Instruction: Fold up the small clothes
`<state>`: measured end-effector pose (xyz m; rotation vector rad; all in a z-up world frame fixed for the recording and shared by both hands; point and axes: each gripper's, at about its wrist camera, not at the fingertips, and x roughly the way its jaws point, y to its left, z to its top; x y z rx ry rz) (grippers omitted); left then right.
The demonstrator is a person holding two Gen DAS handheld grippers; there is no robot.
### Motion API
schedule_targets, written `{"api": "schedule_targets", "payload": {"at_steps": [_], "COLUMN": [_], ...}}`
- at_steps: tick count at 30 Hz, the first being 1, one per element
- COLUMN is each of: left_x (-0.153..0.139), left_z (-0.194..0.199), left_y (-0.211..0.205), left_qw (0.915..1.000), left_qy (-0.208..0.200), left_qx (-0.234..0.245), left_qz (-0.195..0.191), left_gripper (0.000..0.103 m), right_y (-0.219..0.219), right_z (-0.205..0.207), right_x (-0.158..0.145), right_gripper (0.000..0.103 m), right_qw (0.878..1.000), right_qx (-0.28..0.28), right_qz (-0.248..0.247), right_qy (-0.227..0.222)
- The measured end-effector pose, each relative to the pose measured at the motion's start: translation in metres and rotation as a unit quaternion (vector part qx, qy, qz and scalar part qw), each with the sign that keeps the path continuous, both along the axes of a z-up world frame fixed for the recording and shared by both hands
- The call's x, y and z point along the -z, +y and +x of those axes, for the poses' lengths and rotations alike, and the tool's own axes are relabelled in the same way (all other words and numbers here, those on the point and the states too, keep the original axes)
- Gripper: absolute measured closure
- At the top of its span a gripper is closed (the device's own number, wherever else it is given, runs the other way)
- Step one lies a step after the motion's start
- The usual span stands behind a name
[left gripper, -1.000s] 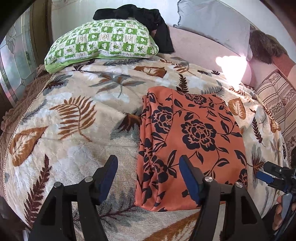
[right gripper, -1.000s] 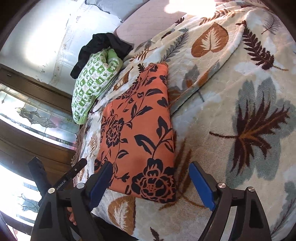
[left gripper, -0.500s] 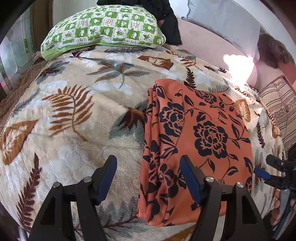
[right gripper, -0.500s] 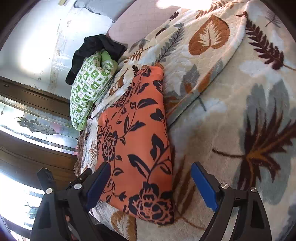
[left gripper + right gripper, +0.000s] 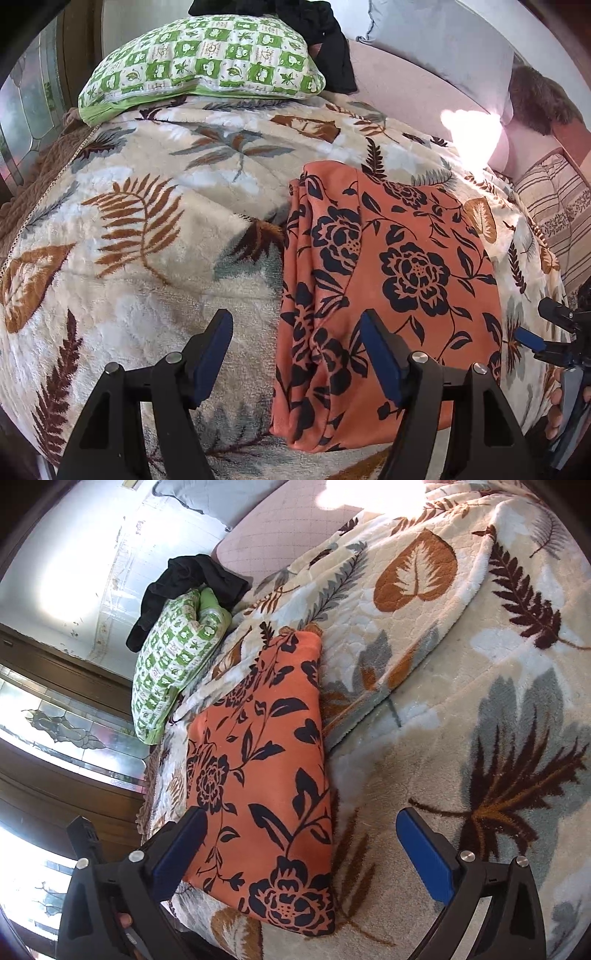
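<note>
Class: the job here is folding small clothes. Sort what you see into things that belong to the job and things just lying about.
Job: orange floral cloth, left gripper, right gripper, both open.

Lying about: green pillow, black garment, leaf blanket, grey pillow, striped cushion.

Leaf-print bed blanket [image 5: 155, 236], orange floral garment [image 5: 388, 258], green checked pillow [image 5: 207, 59]

Both grippers, the left gripper [image 5: 297, 354] and the right gripper [image 5: 299, 853], have black plastic frames, silver screws and blue finger pads [image 5: 212, 350] (flat, rectangular).
</note>
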<state>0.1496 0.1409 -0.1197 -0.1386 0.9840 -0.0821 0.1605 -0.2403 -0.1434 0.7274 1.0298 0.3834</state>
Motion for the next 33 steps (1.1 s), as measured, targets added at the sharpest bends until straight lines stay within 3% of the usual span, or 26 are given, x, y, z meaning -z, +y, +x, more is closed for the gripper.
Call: {"api": "schedule_targets", "payload": {"at_steps": [10, 16, 17, 18, 19, 20, 21, 23, 25, 29, 33], "left_x": [0.017, 0.046, 0.046, 0.047, 0.048, 0.049, 0.046, 0.039, 0.029, -0.003, -0.039], "left_z": [0.032, 0.049, 0.049, 0.049, 0.052, 0.054, 0.054, 0.052, 0.047, 0.037, 0.041], "left_y": [0.02, 0.008, 0.006, 0.004, 0.004, 0.003, 0.001, -0.007, -0.012, -0.034, -0.069], "left_qw": [0.9917, 0.9902, 0.9911, 0.9906, 0.9866, 0.9838, 0.9853, 0.9891, 0.9914, 0.9916, 0.9888], "left_qy": [0.034, 0.057, 0.046, 0.049, 0.061, 0.072, 0.069, 0.059, 0.043, -0.003, -0.049], "left_qx": [0.017, 0.029, 0.037, 0.042, 0.05, 0.048, 0.05, 0.057, 0.053, 0.063, 0.075], "left_qz": [-0.123, -0.124, -0.119, -0.12, -0.143, -0.157, -0.148, -0.122, -0.111, -0.113, -0.119], "left_gripper": [0.031, 0.029, 0.029, 0.04, 0.06, 0.061, 0.066, 0.071, 0.075, 0.076, 0.076], "right_y": [0.018, 0.041, 0.046, 0.05, 0.053, 0.055, 0.055, 0.06, 0.065, 0.064, 0.033], "right_z": [0.044, 0.071, 0.073, 0.075, 0.077, 0.078, 0.078, 0.076, 0.072, 0.064, 0.064], "right_x": [0.008, 0.024, 0.027, 0.033, 0.041, 0.046, 0.046, 0.036, 0.017, -0.036, -0.077], "right_gripper": [0.0, 0.0, 0.004, 0.009, 0.028, 0.04, 0.041, 0.058, 0.065, 0.067, 0.067], "right_qw": [0.999, 0.997, 0.997, 0.996, 0.996, 0.995, 0.996, 0.995, 0.994, 0.989, 0.986], "right_qx": [-0.037, -0.068, -0.075, -0.08, -0.078, -0.074, -0.074, -0.088, -0.105, -0.124, -0.115], "right_qz": [0.016, 0.02, 0.017, 0.021, 0.017, 0.012, 0.016, -0.001, -0.031, -0.073, -0.086], "right_qy": [0.012, 0.021, 0.021, 0.031, 0.049, 0.059, 0.056, 0.043, 0.017, -0.047, -0.088]}}
